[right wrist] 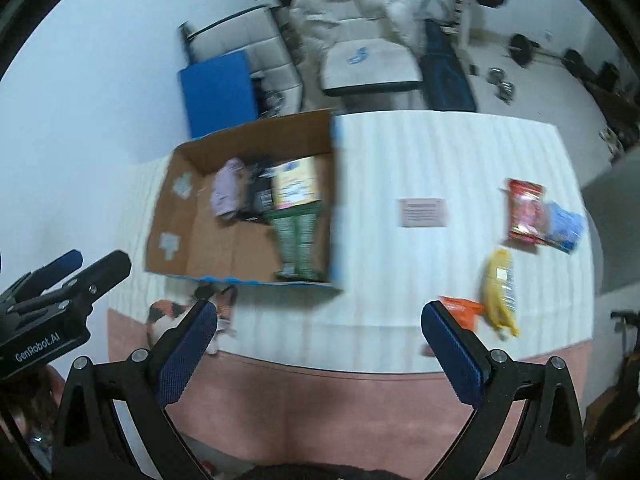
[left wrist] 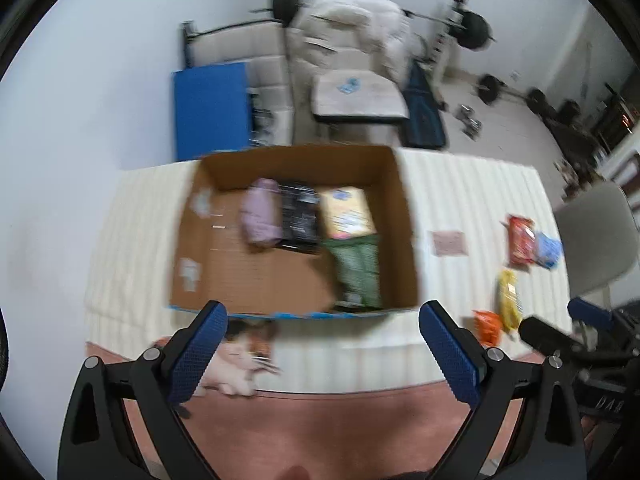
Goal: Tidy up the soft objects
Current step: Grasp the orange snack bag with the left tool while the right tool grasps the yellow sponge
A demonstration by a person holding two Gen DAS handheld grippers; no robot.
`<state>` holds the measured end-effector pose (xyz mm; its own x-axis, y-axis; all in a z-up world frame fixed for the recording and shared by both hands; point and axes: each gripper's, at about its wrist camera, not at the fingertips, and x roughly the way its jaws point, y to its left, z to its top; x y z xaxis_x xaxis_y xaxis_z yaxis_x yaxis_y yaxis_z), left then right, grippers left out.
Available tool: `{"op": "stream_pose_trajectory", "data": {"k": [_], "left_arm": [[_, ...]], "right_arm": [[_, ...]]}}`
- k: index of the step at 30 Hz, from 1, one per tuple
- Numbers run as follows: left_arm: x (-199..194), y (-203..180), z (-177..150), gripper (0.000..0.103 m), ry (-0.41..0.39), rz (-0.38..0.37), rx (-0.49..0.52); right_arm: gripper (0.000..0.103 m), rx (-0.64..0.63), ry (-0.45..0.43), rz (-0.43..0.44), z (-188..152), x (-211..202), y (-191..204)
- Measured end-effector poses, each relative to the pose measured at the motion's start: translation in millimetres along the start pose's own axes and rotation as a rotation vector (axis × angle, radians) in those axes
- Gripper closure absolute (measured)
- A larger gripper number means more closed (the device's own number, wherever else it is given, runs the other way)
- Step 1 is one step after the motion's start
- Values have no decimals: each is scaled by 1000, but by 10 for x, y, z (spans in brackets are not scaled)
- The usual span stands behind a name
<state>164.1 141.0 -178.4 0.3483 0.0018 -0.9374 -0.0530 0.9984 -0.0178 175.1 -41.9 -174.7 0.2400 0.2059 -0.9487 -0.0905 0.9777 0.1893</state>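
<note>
4 soft packs in the cardboard box [left wrist: 192, 240]; left gripper [left wrist: 320, 344] and right gripper [right wrist: 320, 340] both spread, empty.

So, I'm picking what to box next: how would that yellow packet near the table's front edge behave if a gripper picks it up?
The yellow packet looks like a long, thin plastic bag, so it would probably sag at both ends if pinched mid-length. Its glossy film may be slippery. It lies flat, so rolling seems unlikely, and it looks light.
</note>
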Motion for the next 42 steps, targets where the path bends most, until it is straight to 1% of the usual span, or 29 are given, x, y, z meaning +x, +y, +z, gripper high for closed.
{"op": "stream_pose_trajectory", "data": {"k": [3,4,5,6,7,8,9,10,11,15,17,18,19,20,21,23,24,25,26,27,28,30,31,32,34,35,40,41,42], "left_arm": [[252,-559,-46,4,67,-73,65],[396,-794,-77,4,104,-105,91],[492,-939,-99,4,130,-125,102],[617,-1103,-127,4,158,-149,114],[792,-1304,-171,5,196,-166,128],[916,-1442,-205,5,219,-173,137],[1062,-1598,-241,5,247,-175,150],[1187,-1712,-282,5,275,-180,156],[1344,-1851,-329,5,310,-188,163],[1810,-2250,-498,5,397,-194,180],[2051,-2407,-567,5,438,-180,194],[2166,-2471,-610,7,457,-176,196],[2263,-2519,-640,11,473,-167,198],[2325,-2550,-667,12,485,-165,198],[2431,-2584,-698,14,498,-163,195],[2606,-2609,-754,30,508,-130,196],[2677,-2607,-783,42,522,-120,198],[2743,-2575,-821,43,543,-148,171],[2748,-2541,-830,44,543,-159,148],[2723,-2505,-833,55,532,-159,134],[2687,-2464,-842,60,524,-147,131],[2660,-2361,-865,60,519,-130,116],[2661,-2290,-882,60,520,-124,103],[2667,-2237,-892,61,521,-120,91],[2691,-2119,-914,62,525,-114,64],[2686,-2073,-914,62,522,-125,47],[2671,-2073,-921,63,500,-114,56],[2663,-2059,-918,63,496,-116,57],[2646,-2066,-916,65,495,-120,56]], "right_arm": [[0,84,3,-59,-47,-76,-684],[0,111,8,-78,-62,-76,-900],[0,135,14,-89,-75,-71,-1088],[0,168,21,-90,-104,-58,-1340],[0,185,23,-88,-115,-48,-1483],[0,208,29,-87,-146,-16,-1703],[1,218,35,-89,-192,18,-1829],[7,234,52,-90,-242,83,-2039],[14,245,64,-89,-275,133,-2150],[22,282,131,-74,-363,467,-2588],[30,288,163,-55,-348,653,-2703],[32,290,181,-46,-349,757,-2753],[37,291,196,-42,-350,820,-2760],[41,292,223,-26,-346,939,-2810],[42,290,238,-13,-330,1035,-2812],[45,278,266,-6,-309,1179,-2790],[45,270,276,-5,-303,1236,-2784],[45,261,286,0,-289,1297,-2768],[45,251,297,9,-272,1357,-2750],[45,244,309,25,-249,1426,-2713],[45,241,312,35,-233,1461,-2688],[44,228,318,45,-178,1553,-2607],[42,228,318,45,-150,1584,-2583],[37,228,320,41,-112,1657,-2539],[35,223,328,24,-54,1774,-2468],[35,218,331,11,-34,1824,-2439],[36,184,378,-78,-38,2168,-2281],[44,178,381,-91,-49,2205,-2265],[44,173,384,-103,-69,2236,-2238]]}}
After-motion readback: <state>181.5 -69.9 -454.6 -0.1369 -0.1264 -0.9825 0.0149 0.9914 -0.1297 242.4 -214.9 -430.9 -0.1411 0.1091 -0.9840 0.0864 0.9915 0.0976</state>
